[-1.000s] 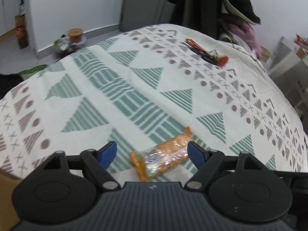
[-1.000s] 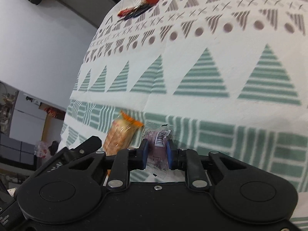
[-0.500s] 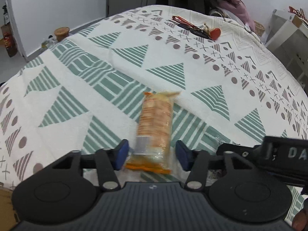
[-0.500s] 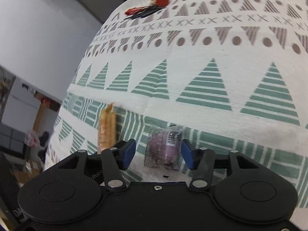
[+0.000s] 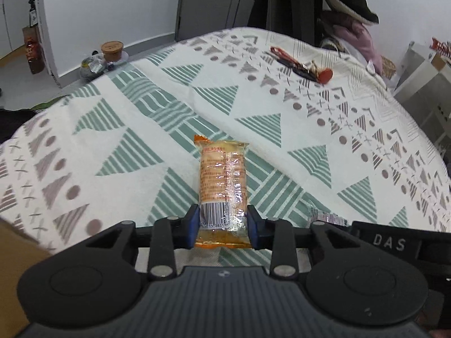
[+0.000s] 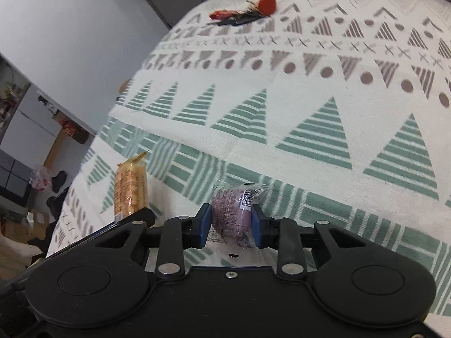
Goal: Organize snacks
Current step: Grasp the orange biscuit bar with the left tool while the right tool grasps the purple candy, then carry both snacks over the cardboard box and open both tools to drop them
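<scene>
Between left jaws: orange packet (image 5: 222,197) (pinched); purple snack (image 6: 232,211) between right.

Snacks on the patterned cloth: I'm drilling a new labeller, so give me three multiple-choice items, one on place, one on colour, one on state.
1. Where does the keyring lie?
A. far side of the cloth
B. between the packets
C. on the floor

2. What colour is the packet in the right gripper?
A. green
B. purple
C. orange

3. How is the left gripper?
A. wide open
B. shut on nothing
C. shut on the orange packet

Answers:
1 A, it lies far beyond both packets.
2 B, the purple packet sits between the pads.
3 C, both pads press the packet's barcode end.
</scene>
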